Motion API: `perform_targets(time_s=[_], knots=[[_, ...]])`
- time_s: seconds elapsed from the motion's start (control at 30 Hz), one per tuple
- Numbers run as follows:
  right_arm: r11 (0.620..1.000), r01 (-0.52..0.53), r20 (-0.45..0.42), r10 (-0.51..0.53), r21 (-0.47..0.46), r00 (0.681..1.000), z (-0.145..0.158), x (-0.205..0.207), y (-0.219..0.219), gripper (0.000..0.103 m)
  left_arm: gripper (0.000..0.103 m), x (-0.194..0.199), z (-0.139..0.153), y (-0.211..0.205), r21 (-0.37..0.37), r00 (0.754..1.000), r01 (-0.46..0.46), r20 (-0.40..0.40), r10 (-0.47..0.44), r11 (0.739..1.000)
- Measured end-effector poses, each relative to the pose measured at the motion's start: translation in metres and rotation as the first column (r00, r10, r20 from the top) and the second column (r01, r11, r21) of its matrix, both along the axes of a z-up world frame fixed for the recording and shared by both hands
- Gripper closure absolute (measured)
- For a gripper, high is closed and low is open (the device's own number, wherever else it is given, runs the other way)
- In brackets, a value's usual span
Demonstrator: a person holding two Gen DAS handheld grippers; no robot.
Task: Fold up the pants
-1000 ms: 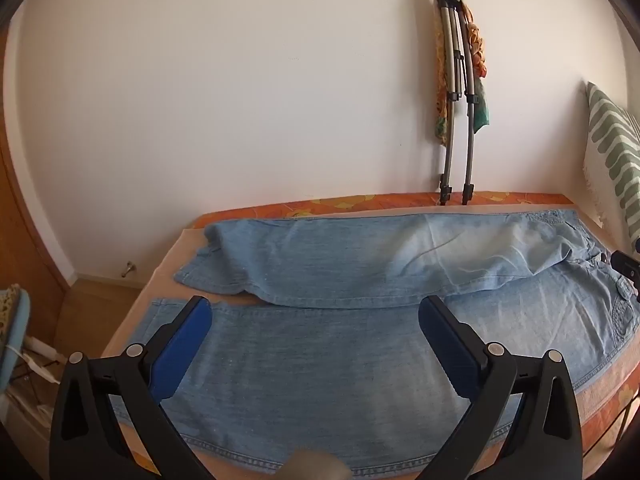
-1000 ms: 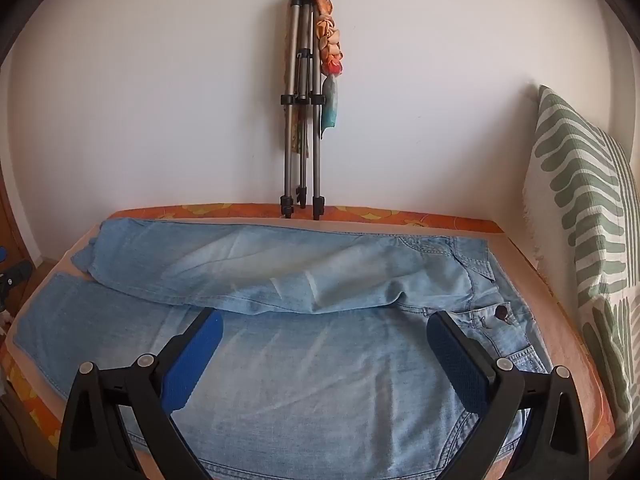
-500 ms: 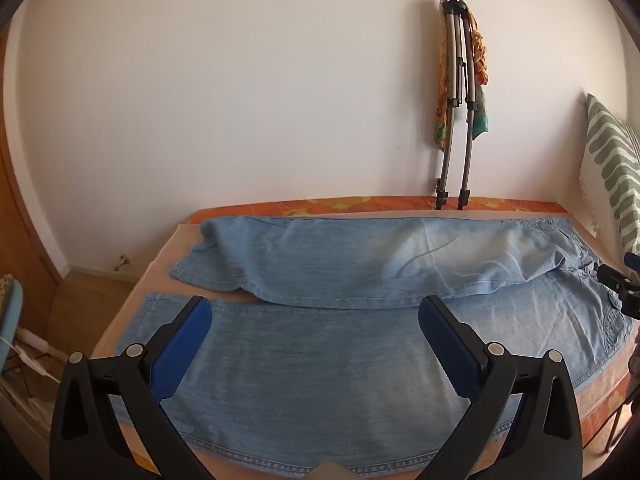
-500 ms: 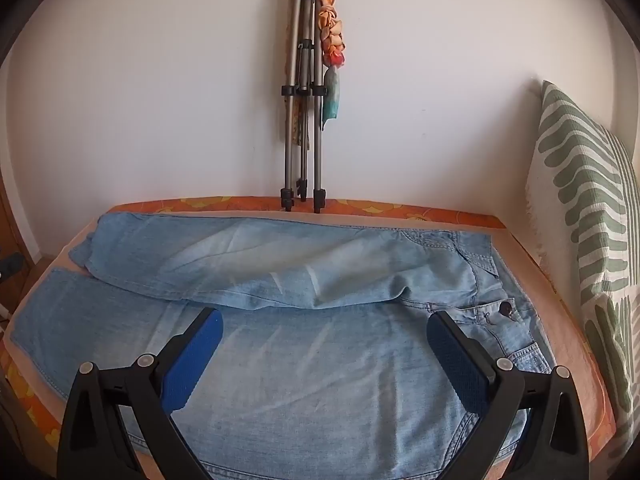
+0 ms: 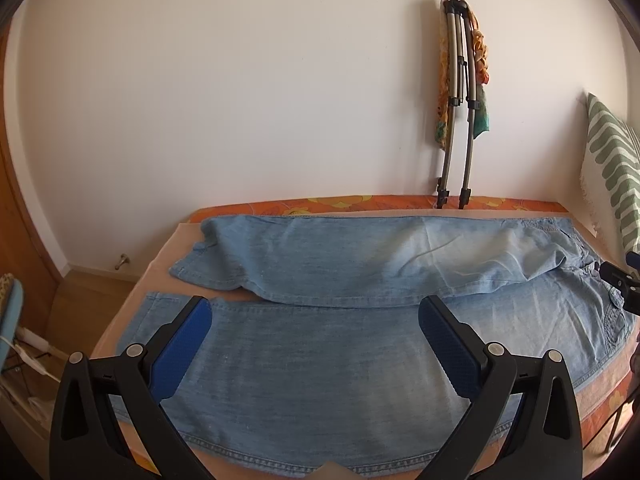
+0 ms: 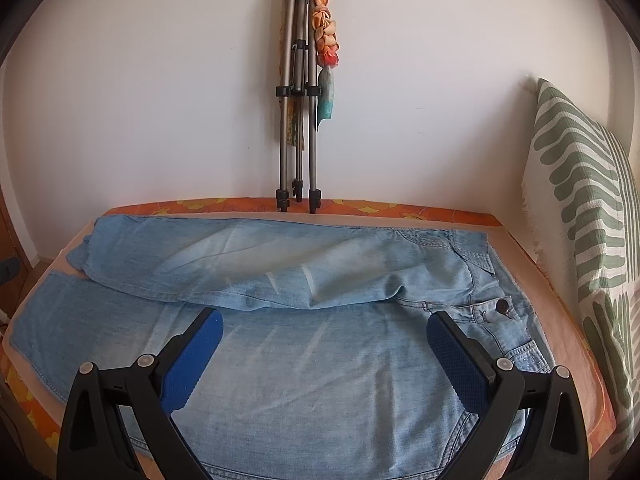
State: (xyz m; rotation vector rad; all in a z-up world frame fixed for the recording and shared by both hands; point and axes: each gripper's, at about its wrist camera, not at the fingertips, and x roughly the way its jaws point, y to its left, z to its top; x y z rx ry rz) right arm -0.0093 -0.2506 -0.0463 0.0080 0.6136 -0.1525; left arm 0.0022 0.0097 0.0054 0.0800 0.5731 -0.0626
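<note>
Nearest, the left gripper and right gripper hover spread wide, empty. Beyond, light-blue jeans lie flat across the bed, legs apart. Folding seems unstarted; next, pinch one leg's edge.

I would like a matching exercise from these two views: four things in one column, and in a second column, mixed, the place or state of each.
Things:
1. pants
2. tripod
3. pillow
4. left claw

Places or states:
A. folded up, leaning on the wall behind the bed
B. open, holding nothing, above the near leg
C. spread flat on the bed, far leg rumpled
D. upright at the right end of the bed, green pattern

Pairs: 1-C, 2-A, 3-D, 4-B
</note>
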Motion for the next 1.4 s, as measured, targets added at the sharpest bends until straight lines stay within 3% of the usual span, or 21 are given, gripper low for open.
perform_targets(time_s=[1.4], knots=[[1.0,0.008,0.003,-0.008,0.002,1.0,0.0045,-0.0026,-0.0044,0.0,0.0,0.0001,-0.0083,0.0015,0.013,1.0,-0.003,0.0,0.003,1.0]])
